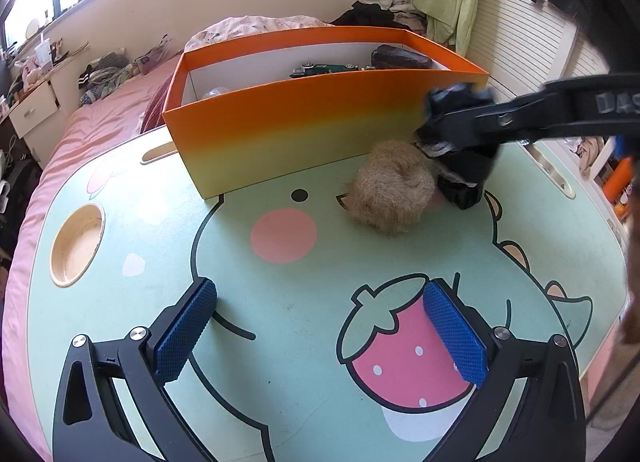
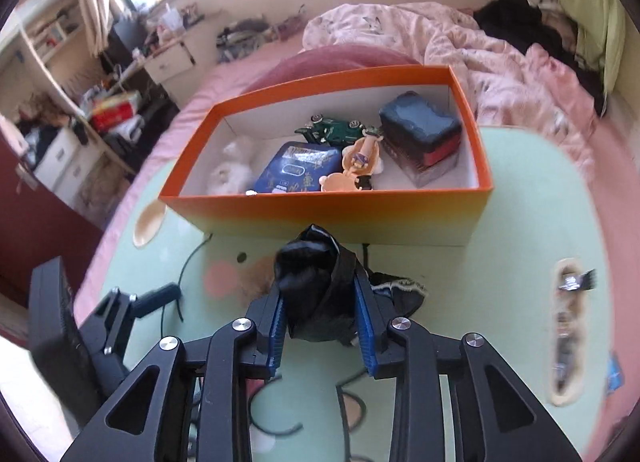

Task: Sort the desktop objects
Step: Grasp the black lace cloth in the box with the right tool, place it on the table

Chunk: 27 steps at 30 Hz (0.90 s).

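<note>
My left gripper (image 1: 320, 326) hangs above the near edge of the tabletop, jaws spread wide and empty, while my right gripper (image 2: 320, 302) tilts down near the far edge, pads pinching a black bundle (image 2: 316, 282).

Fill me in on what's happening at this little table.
A person with a gripper in each hand is sorting things into the orange box. The right gripper has its fingers closed on a black crumpled bag, on the table just in front of the box. The left gripper hangs open over the table, holding nothing. A tan fluffy ball lies beside the bag. The box already holds a green toy car, a blue tin and more.
</note>
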Tool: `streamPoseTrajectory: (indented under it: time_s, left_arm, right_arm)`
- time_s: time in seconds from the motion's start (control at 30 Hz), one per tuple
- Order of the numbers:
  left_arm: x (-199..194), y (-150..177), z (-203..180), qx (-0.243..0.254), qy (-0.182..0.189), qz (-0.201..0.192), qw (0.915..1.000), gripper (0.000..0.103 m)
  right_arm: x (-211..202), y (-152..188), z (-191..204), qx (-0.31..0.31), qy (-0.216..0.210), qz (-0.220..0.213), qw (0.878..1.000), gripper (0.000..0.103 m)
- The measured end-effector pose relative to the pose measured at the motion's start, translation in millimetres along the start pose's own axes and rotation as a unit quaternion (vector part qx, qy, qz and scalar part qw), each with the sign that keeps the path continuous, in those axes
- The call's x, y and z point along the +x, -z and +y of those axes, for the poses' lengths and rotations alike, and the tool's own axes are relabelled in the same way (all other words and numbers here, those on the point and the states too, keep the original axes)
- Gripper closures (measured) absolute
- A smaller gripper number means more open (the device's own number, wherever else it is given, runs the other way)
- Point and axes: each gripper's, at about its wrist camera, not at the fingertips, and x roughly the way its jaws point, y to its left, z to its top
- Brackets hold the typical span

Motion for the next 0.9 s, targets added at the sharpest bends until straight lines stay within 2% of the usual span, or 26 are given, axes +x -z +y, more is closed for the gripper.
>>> streamPoseTrajectory:
  time_s: [0.07,0.13,0.2,0.23,0.3,0.4,0.47,0.5,0.63,0.77,0.9]
  left_arm:
    - [0.1,-0.2,0.0,0.0,0.0,0.0,1.0,0.0]
    - [0.1,-0.3,0.0,0.0,0.0,0.0,1.0,0.0]
    - [0.0,-0.5,0.0,0.0,0.0,0.0,1.0,0.0]
    - [0.0,-0.5,0.3,0.0,0.0,0.0,1.0,0.0]
    - [-0.2,-0.6,0.4,0.0,0.0,0.0,1.0,0.0]
    - [-0.3,-0.5,0.8,0.0,0.0,0.0,1.0,0.0]
    - [-0.2,-0.2,0.5,0.0,-0.003,0.0,1.0,0.0]
    - [-0.2,-0.4,0.0,0.002,-0.006,0.001,1.0,0.0]
    - [-1.0,1.4,2.6,-0.005,-0.009,-0.001,0.9999,0.0]
    - [-1.0,1.5,7.6,-0.013,-0.014,-0.001,0.9998,0.0]
    - [-10.3,0.5,22.0,-0.049,0.02,-0.023,0.9983,0.0]
  right_arm:
    - [-13.3,7.8,-2.2,0.005,-0.012,-0.045,0.999,0.054]
    - [-39.4,19.2,-0.1,-0.007,-0.012,-0.11,0.994,0.018]
    - [-58.5,33.1,2.7,-0.019,0.017,-0.151,0.988,0.002]
    - [-63.6,44.3,3.5,-0.029,0.045,-0.154,0.987,0.001]
    - [-60.2,58.0,3.4,-0.037,0.059,-0.136,0.988,0.001]
    - [-29.8,73.9,-10.9,-0.024,0.054,-0.063,0.996,0.001]
    - [-14.1,78.1,-12.5,-0.019,0.075,-0.039,0.996,0.001]
    - [-13.9,77.8,-8.6,-0.026,0.105,-0.044,0.993,0.001]
    - [-4.3,76.1,4.0,-0.053,0.154,-0.019,0.987,0.0]
    - [-5.5,73.0,4.1,-0.053,0.157,-0.022,0.986,0.0]
    - [0.8,70.7,0.0,-0.048,0.152,-0.021,0.987,0.0]
